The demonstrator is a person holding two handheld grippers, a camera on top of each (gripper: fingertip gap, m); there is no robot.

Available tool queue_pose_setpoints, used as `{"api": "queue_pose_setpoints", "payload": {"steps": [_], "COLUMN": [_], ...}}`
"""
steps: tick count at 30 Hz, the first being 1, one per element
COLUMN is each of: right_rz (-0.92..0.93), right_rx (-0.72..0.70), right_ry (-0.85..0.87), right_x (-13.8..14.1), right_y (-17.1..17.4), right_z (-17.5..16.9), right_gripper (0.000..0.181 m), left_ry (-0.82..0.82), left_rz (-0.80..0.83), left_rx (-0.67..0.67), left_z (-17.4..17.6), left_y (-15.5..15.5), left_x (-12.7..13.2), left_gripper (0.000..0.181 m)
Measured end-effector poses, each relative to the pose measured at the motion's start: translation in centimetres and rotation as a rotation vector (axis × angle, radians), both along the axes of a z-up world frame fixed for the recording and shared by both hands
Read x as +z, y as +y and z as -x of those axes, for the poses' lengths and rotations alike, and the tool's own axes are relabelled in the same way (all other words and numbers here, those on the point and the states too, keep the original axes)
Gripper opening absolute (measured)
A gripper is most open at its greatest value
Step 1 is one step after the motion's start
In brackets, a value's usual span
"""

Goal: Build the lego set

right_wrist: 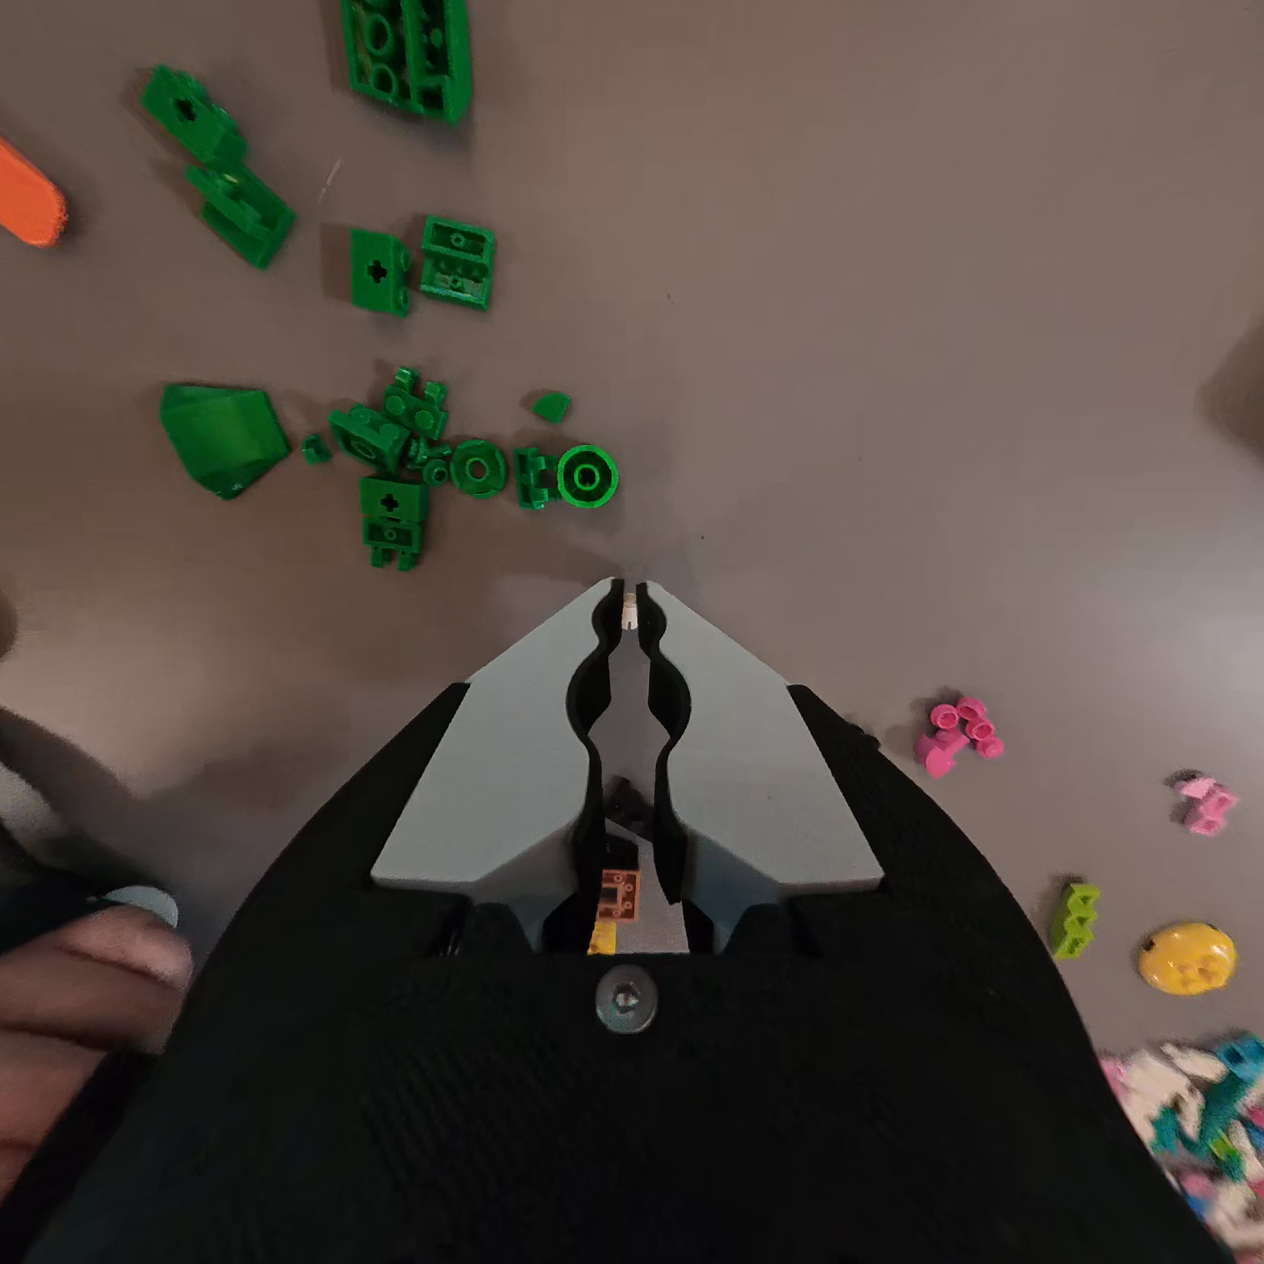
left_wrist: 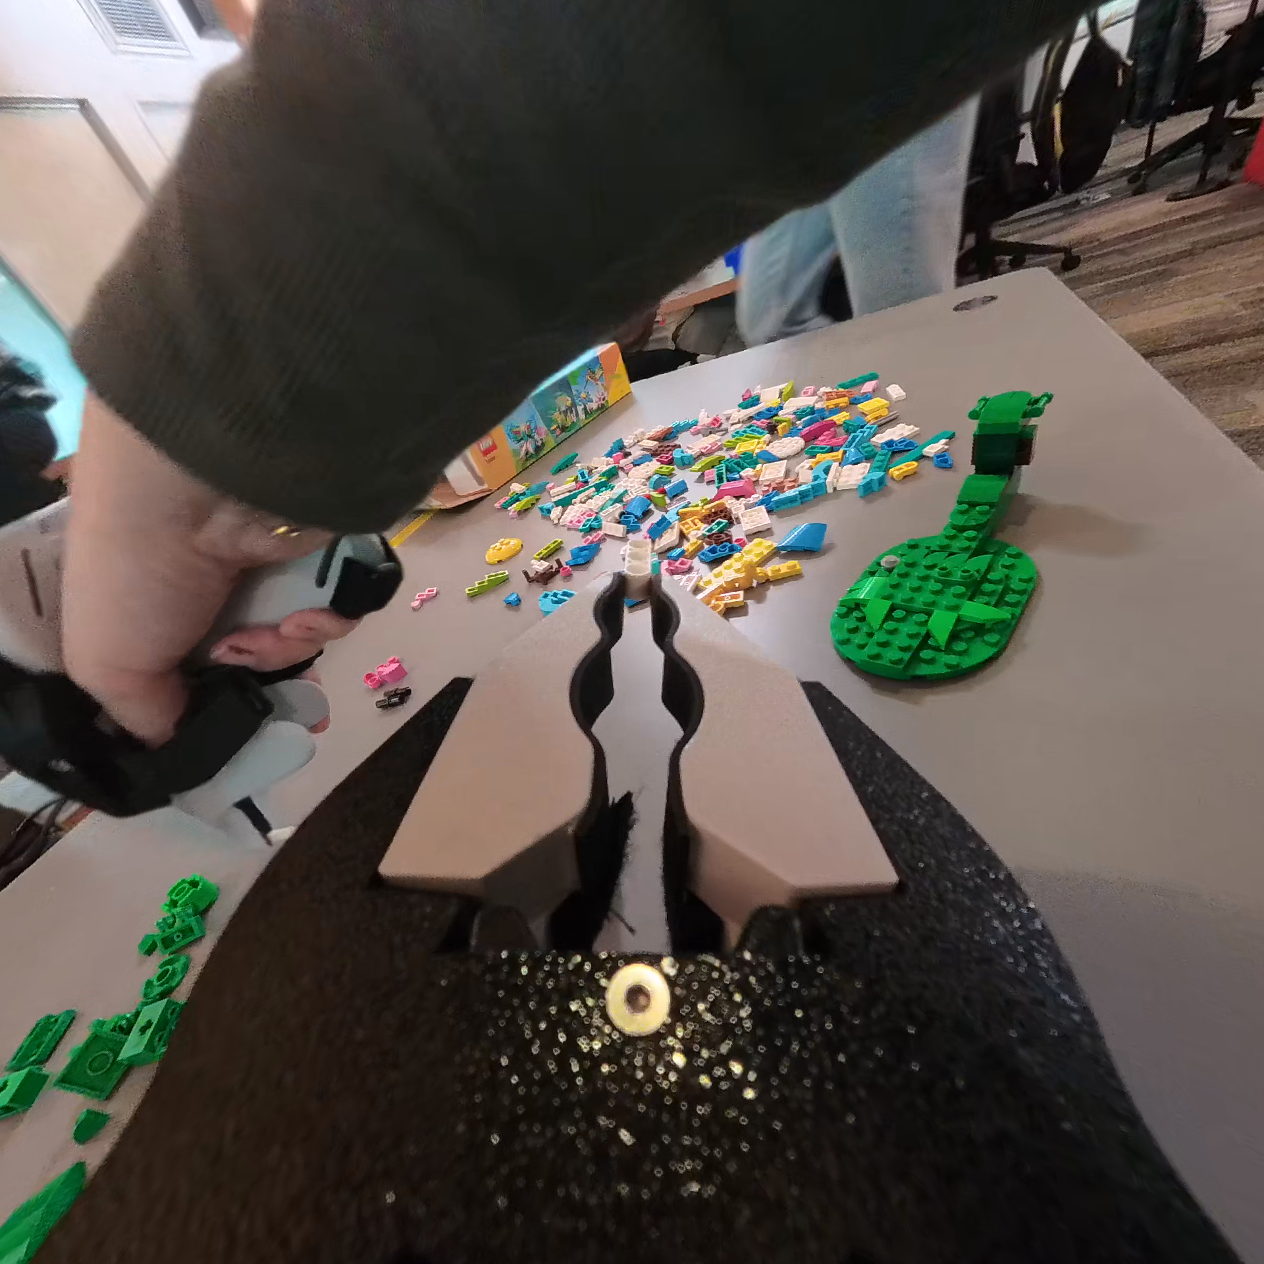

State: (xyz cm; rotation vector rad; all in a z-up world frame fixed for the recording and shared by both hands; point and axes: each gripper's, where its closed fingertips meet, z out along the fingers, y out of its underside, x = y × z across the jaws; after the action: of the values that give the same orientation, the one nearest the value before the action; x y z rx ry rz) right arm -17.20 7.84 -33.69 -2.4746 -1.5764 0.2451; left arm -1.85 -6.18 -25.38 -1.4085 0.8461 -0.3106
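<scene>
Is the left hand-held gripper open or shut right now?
Shut on a piece: the left hand-held gripper has its fingertips pinching a small white brick, held above the grey table.

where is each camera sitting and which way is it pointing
Left wrist view: on the left gripper, looking level across the table at the brick pile; it pinches a white brick; a sleeve and hand show.
Right wrist view: on the right gripper, looking straight down; it pinches a small white piece.
Shared: loose green pieces, pink piece.
</scene>
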Motion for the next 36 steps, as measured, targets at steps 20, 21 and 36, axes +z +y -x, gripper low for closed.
{"api": "queue_pose_setpoints", "payload": {"steps": [20,21,36], "right_rz": [-0.469,-0.474,-0.302], "right_rx": [0.08,0.097,0.249], "right_ry": [1.435,1.461,1.455], "right_x": [18.7,19.2,16.5], "right_y": [-9.1,-9.4,-10.9], "right_z": [-10.1,-10.3,-11.0], "right_gripper": [0.002,0.002,0.003], "left_ry": [-0.088,-0.084,-0.213], "left_rz": [-0.013,-0.018,0.022], "left_rx": [0.071,0.082,0.193], "left_z": [2.1,2.3,6.1], "left_y": [0.9,1.0,2.2], "left_x": [1.1,1.1,2.1], "left_gripper": [0.005,0.005,0.005]}}
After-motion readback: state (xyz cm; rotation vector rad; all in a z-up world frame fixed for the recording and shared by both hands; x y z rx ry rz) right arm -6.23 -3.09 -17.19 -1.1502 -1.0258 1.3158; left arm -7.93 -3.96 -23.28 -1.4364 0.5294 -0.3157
